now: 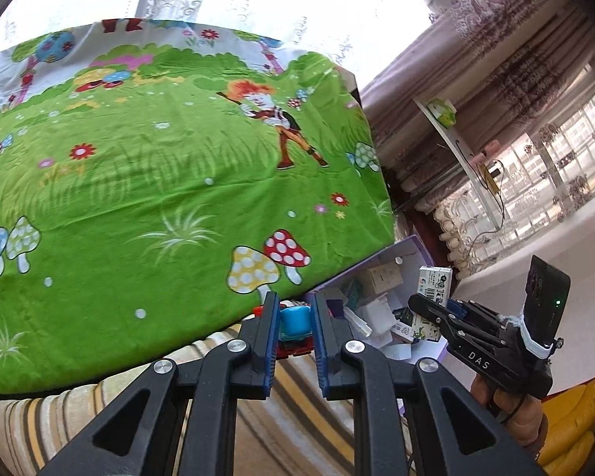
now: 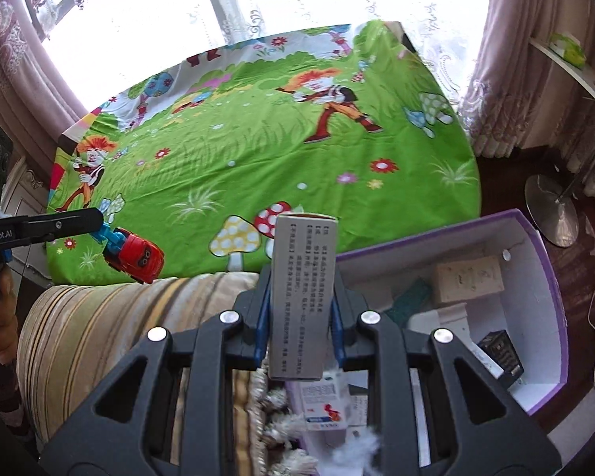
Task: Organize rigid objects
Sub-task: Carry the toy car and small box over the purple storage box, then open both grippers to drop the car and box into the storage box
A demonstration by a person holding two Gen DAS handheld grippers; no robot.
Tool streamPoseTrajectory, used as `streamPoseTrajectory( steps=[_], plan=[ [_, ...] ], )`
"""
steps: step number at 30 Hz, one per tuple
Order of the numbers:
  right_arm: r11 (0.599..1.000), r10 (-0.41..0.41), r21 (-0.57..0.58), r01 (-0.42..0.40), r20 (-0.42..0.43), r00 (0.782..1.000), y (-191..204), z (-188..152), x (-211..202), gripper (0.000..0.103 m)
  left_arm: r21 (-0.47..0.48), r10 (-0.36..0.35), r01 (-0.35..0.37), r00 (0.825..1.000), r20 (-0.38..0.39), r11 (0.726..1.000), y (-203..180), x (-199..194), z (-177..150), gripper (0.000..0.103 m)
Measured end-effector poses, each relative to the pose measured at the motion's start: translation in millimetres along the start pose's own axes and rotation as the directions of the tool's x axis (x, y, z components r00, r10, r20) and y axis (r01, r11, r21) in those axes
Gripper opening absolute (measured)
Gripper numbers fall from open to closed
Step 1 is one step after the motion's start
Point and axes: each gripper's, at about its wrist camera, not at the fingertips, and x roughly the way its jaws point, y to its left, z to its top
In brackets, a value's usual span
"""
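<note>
While the left gripper (image 1: 293,327) clamps one red-and-blue toy car (image 2: 133,256), the right gripper (image 2: 299,309) pinches one grey printed carton (image 2: 299,297); below-right, the purple-rimmed box (image 2: 551,277) holds perhaps six more packages.

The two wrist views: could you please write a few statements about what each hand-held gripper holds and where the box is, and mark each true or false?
1. The left hand-held gripper holds a red and blue toy car. True.
2. The right hand-held gripper is empty. False: it grips a grey printed carton.
3. The purple box sits on the green cartoon cloth. False: it sits beside the cloth's edge.
4. The purple box holds several small cartons. True.
</note>
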Motion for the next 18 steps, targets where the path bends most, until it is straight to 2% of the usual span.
streamPoseTrajectory(
  steps=[9, 18],
  plan=[
    [0.990, -0.060, 0.123, 0.067, -0.062, 0.996, -71.2, -47.9, 4.1, 0.029, 0.143, -0.048, 0.064, 0.992, -0.116, 0.988, -80.6, 58.2, -7.8, 0.017],
    [0.973, -0.091, 0.202, 0.110, -0.101, 0.991, -113.2, -77.4, 10.8, 0.029, 0.239, -0.047, 0.107, 0.969, -0.243, 0.965, -130.3, 116.6, -29.0, 0.017]
  ],
)
